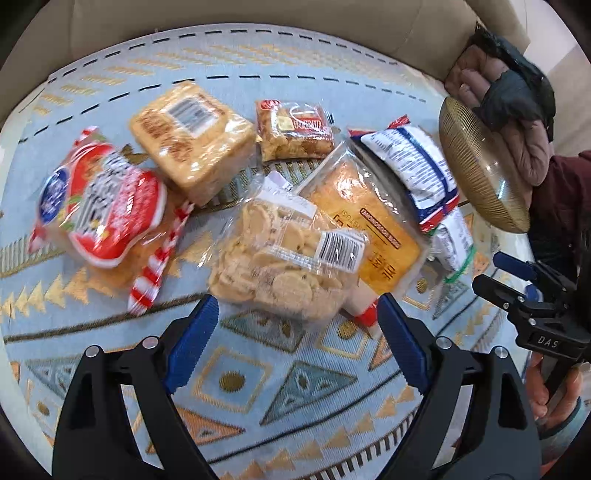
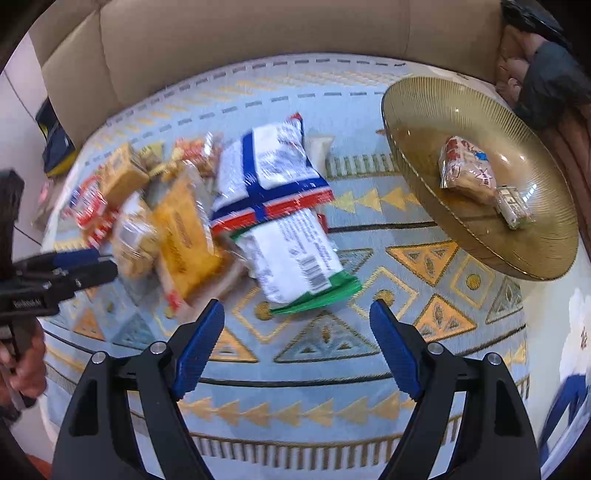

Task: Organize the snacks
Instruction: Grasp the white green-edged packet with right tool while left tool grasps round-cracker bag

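Several snack packs lie in a heap on a patterned blue cloth. My left gripper (image 1: 297, 306) is open, just short of a clear bag of round crackers (image 1: 284, 258). Beside that bag lie an orange pack (image 1: 369, 221), a red and white bag (image 1: 99, 206), a pale block pack (image 1: 192, 140) and a small red-labelled pack (image 1: 295, 129). My right gripper (image 2: 297, 312) is open and empty, just below a white bag with a green edge (image 2: 299, 262) and a white bag with blue and red stripes (image 2: 269, 173). A gold ribbed bowl (image 2: 417, 122) at the right holds two small snack packs (image 2: 469, 173).
A beige sofa (image 2: 221, 33) curves behind the table. Padded clothing (image 1: 517, 110) lies at the far right, behind the gold bowl (image 1: 476, 166). A dark and yellow object (image 2: 55, 144) sits at the left edge. The right gripper shows in the left wrist view (image 1: 517, 280).
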Demonstrator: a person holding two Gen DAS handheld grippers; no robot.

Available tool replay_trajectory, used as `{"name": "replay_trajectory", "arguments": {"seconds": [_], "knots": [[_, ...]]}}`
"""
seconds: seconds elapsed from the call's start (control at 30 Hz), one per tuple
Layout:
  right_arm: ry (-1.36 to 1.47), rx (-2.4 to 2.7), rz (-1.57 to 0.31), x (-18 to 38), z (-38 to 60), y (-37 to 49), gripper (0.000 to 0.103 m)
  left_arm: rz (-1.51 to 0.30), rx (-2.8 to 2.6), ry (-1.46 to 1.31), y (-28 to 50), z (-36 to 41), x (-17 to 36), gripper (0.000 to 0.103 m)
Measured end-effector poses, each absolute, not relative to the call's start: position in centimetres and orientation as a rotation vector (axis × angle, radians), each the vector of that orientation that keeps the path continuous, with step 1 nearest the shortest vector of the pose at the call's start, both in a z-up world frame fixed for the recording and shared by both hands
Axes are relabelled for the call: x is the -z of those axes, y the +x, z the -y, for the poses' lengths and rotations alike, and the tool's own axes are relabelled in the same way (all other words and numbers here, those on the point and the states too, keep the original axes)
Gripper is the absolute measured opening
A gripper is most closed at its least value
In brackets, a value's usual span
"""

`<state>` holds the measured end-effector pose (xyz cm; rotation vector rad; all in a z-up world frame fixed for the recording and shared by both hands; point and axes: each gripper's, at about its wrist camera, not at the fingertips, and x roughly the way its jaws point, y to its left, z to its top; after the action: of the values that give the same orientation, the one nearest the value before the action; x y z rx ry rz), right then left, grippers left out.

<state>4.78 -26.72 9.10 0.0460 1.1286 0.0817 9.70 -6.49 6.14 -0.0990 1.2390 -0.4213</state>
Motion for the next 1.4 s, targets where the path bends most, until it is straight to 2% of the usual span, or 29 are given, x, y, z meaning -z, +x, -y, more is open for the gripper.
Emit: {"name": "replay_trajectory", "arguments": {"seconds": [0.23, 0.4, 0.47, 0.53, 0.7, 0.8, 1.03, 1.1, 1.17, 1.23, 1.27, 1.4], "knots": [[0.02, -0.111, -1.187, -6.9, 26.7, 8.0, 0.08, -1.219, 0.407, 0.053, 10.0, 9.1, -5.6, 0.091], [-0.006, -0.11, -1.206, -5.6, 26.3, 9.4, 0.08, -1.264, 0.352, 0.06, 9.9, 7.0, -4.3, 0.091], [0.017, -0.129, -1.22, -5.1, 26.5, 9.6, 0.078, -1.292, 0.321, 0.027, 9.7, 5.0, -3.8, 0.091], [0.019, -0.143, -1.226, -4.9, 26.5, 9.6, 0.068, -1.308, 0.285, 0.018, 9.3, 3.5, -3.6, 0.091], [0.038, -0.161, -1.22, -5.5, 25.7, 8.7, 0.05, -1.327, 0.325, -0.142, 8.7, 0.6, -4.3, 0.089], [0.061, -0.155, -1.223, -5.7, 25.7, 7.6, 0.05, -1.32, 0.451, -0.384, 9.2, 0.3, -5.1, 0.092], [0.093, -0.159, -1.254, -5.2, 26.0, 5.5, 0.05, -1.377, 0.349, -0.581, 13.1, 2.1, -3.2, 0.093], [0.098, -0.16, -1.254, -5.2, 26.1, 5.2, 0.05, -1.385, 0.309, -0.518, 13.4, 2.9, -3.0, 0.086], [0.105, -0.157, -1.251, -5.4, 26.3, 5.0, 0.05, -1.373, 0.288, -0.427, 13.6, 3.9, -3.3, 0.067], [0.114, -0.156, -1.246, -5.6, 26.5, 4.8, 0.05, -1.347, 0.302, -0.363, 13.0, 4.2, -3.8, 0.058], [0.123, -0.155, -1.242, -5.7, 26.5, 4.7, 0.05, -1.342, 0.307, -0.349, 12.7, 4.2, -4.0, 0.055], [0.15, -0.144, -1.24, -6.5, 26.9, 3.7, 0.05, -1.327, 0.333, -0.29, 11.0, 3.7, -4.6, 0.055]]}}
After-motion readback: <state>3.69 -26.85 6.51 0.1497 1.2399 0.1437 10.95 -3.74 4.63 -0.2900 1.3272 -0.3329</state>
